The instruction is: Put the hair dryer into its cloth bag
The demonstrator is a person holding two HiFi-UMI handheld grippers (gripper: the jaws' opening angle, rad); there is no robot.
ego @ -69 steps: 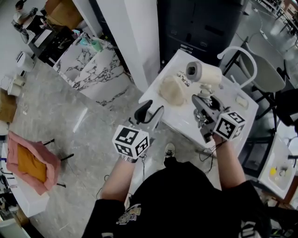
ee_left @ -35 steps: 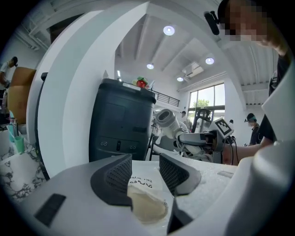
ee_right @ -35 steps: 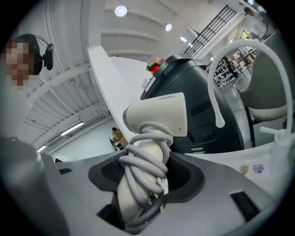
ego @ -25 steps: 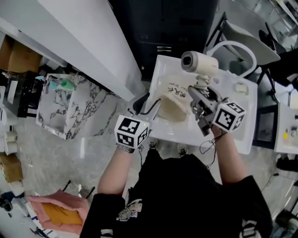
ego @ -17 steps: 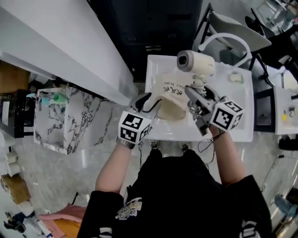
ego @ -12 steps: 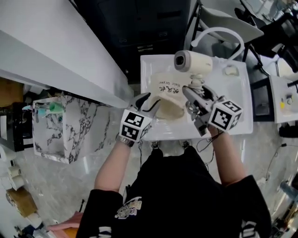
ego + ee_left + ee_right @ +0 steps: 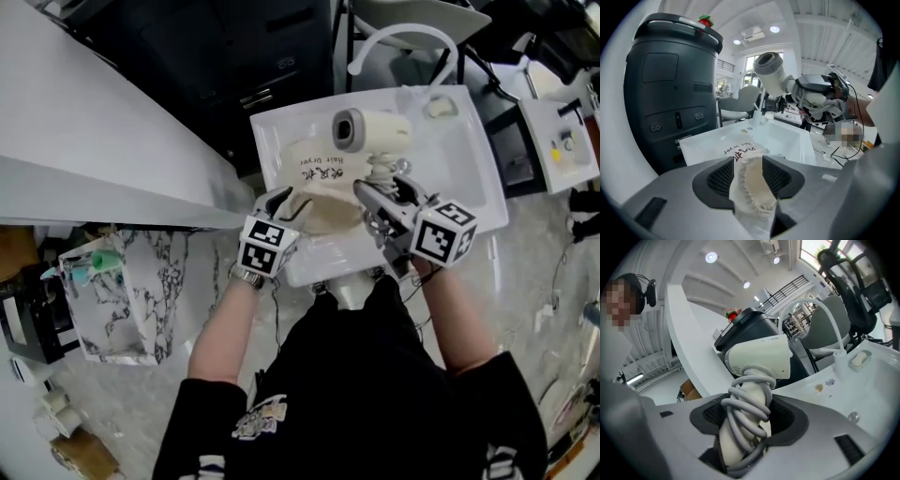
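Dryer-to-bag gap matters most: hair dryer (image 7: 370, 131) hangs over the middle of the desk (image 7: 459, 159). Its handle (cord wound round it) is clenched in the right gripper (image 7: 384, 190), barrel pointing left above the cloth bag (image 7: 323, 187). Bag runs from near edge toward far-left corner. Left gripper (image 7: 279, 201) pinches its ruffled mouth at the near edge. In the earliest frame the left gripper is off the desk, bag untouched.

hair dryer (image 7: 370, 131): cream plastic, smooth, showing a soft sheen
cord (image 7: 749, 401): grey rubbery sheath, looking matt
cloth bag (image 7: 323, 187): off-white cloth, matt, looking crinkled
table (image 7: 459, 159): white, glossy, reflecting light
cabinet (image 7: 122, 291), 9 o'clock: showing marble veining, polished
left gripper (image 7: 749, 165): matt grey plastic, black textured pads (image 7: 721, 177)
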